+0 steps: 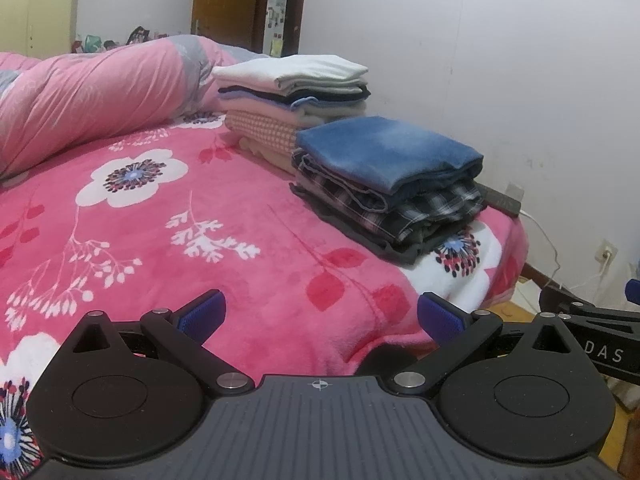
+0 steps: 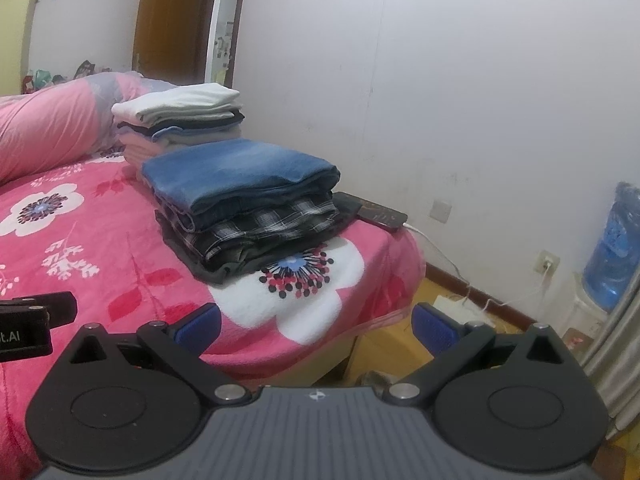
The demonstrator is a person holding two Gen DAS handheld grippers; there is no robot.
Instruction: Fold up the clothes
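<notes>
Two stacks of folded clothes rest on the pink flowered bed cover [image 1: 180, 220] [image 2: 100, 248] near its right edge. The nearer stack has blue folded jeans [image 1: 388, 152] [image 2: 240, 168] on top of plaid garments [image 1: 420, 212] [image 2: 260, 224]. The farther, taller stack [image 1: 296, 96] [image 2: 180, 120] is topped by a white garment [image 1: 296, 68] [image 2: 180, 100]. My left gripper [image 1: 320, 316] hovers open over the front of the bed, short of the stacks, holding nothing. My right gripper [image 2: 316, 326] is open and empty over the bed's front right corner.
A rolled pink duvet [image 1: 88, 92] lies at the back left. A dark phone [image 2: 380, 214] with a white cable sits behind the jeans stack at the bed edge. A white wall [image 2: 460, 100], a wooden door [image 2: 176, 20], a blue water bottle [image 2: 614, 248] and yellow floor lie to the right.
</notes>
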